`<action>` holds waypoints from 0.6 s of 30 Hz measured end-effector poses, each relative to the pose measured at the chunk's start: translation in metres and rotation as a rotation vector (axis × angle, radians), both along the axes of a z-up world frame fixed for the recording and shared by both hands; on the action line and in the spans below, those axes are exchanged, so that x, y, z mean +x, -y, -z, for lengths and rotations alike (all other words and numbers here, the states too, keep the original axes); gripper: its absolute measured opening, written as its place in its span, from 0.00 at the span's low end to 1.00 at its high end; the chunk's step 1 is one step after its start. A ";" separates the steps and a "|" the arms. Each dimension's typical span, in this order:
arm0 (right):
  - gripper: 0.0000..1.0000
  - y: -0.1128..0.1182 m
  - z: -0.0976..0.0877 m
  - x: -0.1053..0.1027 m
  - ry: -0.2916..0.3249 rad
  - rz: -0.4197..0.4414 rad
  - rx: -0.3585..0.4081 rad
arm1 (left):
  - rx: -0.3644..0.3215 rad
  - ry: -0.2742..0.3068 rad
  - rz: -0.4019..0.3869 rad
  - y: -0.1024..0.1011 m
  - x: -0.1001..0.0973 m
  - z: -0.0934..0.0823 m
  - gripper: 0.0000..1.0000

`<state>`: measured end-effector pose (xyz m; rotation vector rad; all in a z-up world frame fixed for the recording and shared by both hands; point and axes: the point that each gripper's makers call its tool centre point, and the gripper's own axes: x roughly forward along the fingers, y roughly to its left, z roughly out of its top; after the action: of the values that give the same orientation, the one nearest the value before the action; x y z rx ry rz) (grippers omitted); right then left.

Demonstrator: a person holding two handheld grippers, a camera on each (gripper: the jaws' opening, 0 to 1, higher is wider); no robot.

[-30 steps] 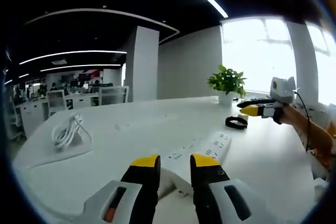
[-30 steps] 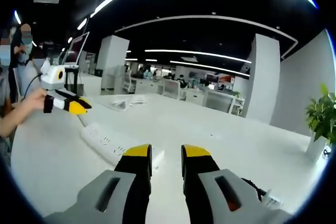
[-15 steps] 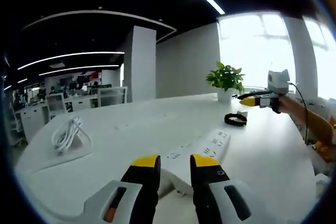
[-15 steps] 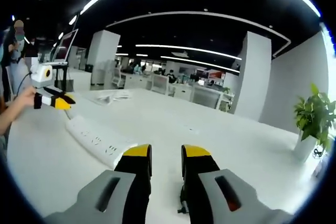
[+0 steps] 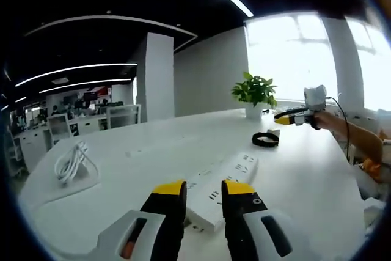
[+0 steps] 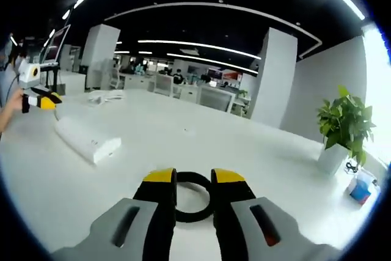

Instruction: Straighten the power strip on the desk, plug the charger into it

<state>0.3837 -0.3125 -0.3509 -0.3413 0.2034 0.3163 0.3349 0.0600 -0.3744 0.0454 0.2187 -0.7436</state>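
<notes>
- Two sets of fingers are in play, both parted and empty. The right gripper (image 6: 193, 183) has swung off the power strip (image 6: 85, 139) and now lines up on a black coiled cable (image 6: 194, 197) just ahead of its tips, probably the charger's lead.
- Left gripper (image 5: 204, 189) stays over the strip's near end (image 5: 221, 178), not clamped.
- Strip lies flat on the desk (image 6: 256, 157), off to the right gripper's left.
- Farther off: a potted plant (image 6: 341, 128).
</notes>
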 end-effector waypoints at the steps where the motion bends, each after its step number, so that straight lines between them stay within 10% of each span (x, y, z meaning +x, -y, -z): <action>1: 0.21 0.007 0.003 -0.001 -0.015 0.007 -0.028 | -0.001 0.000 0.002 0.001 -0.001 0.000 0.23; 18: 0.20 0.037 0.033 0.005 -0.215 -0.065 -0.275 | 0.018 0.018 0.038 0.010 -0.008 -0.004 0.23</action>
<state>0.3883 -0.3495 -0.3839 -0.5871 0.4501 0.3908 0.3268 0.0495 -0.3706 0.0738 0.2078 -0.7783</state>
